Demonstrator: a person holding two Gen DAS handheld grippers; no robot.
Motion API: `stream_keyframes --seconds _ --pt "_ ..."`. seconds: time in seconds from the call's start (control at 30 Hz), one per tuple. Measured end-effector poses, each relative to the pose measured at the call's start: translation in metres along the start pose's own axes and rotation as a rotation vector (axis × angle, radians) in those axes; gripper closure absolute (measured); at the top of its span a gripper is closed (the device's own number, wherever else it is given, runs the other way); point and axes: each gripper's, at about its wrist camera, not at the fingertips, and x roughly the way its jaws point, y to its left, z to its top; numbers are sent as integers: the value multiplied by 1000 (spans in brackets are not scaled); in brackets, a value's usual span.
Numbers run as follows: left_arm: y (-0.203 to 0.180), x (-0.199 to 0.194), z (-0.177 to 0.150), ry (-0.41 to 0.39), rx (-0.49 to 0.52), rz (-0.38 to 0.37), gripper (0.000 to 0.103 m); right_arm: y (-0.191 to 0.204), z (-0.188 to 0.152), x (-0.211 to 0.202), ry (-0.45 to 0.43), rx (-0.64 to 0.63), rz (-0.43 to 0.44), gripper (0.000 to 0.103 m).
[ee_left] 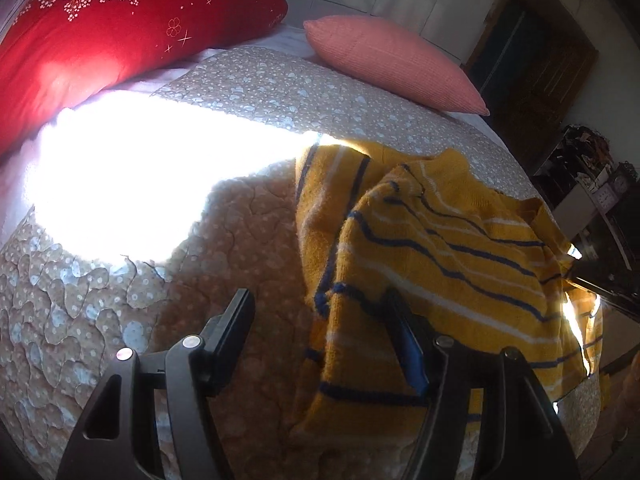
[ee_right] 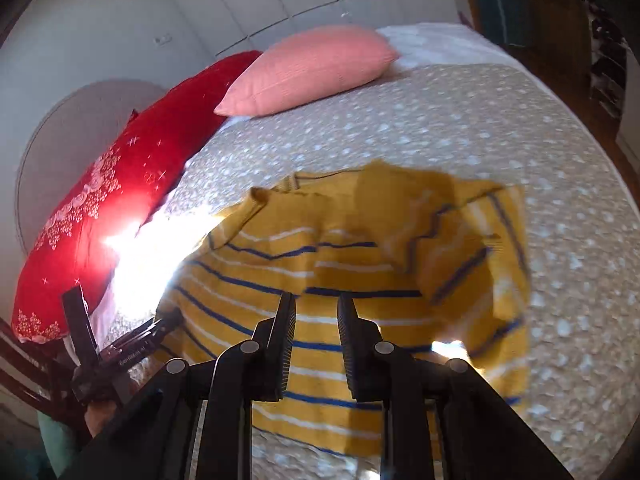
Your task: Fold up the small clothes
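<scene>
The bed's quilted bedspread [ee_right: 460, 128], beige with pale blue blotches, fills the room's middle, and a hard patch of sunlight [ee_left: 132, 184] burns across it on the side away from the sweater. A long red pillow [ee_left: 100, 36] with white flower print lies at the head end, and a pink cushion [ee_right: 312, 66] sits just beside it.

The yellow sweater [ee_right: 320, 280], striped in navy and white, lies on the bedspread well short of the pillows. One sleeve [ee_right: 472, 248] is folded in over the body, and its near hem hangs close to the bed's edge.

The left gripper [ee_left: 322, 312] comes in low at the sweater's sunlit side, its fingers spread wide: one black finger [ee_left: 236, 320] stands over bare quilt, the other touches a raised fold of the knit, though it has hold of nothing. The right gripper [ee_right: 316, 316] hovers above the sweater's lower body, pointing toward the pillows, jaws only narrowly parted with striped knit showing through the gap, gripping nothing.

Beyond the sweater toward the pink cushion, the bedspread lies flat and uncluttered.
</scene>
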Motion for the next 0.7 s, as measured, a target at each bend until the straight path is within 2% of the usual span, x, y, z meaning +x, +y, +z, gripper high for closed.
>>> stream_keyframes --seconds 0.1,0.23,0.37,0.43,0.47,0.53,0.57,0.63,0.7 --pt "6 2 1 19 -24 -36 37 37 23 66 62 -61 -20 81" --pt "11 5 -1 25 -43 -71 37 78 51 142 143 -159 -104 81" --pt "10 4 -4 22 -40 -71 36 131 73 182 162 -278 -132 80" --pt "8 3 -5 20 -36 -65 36 156 76 201 213 -345 -134 79" --pt "8 3 -5 19 -37 -66 36 165 76 210 238 -374 -135 74" --pt "10 2 -6 17 -45 -79 36 172 77 210 229 -386 -160 74" --pt "11 1 -8 17 -50 -88 36 169 81 200 217 -362 -123 74" --pt "14 0 -9 17 -61 -101 36 154 88 166 177 -294 -59 74" --pt "13 -1 -11 18 -64 -103 36 132 90 125 133 -272 -71 73"
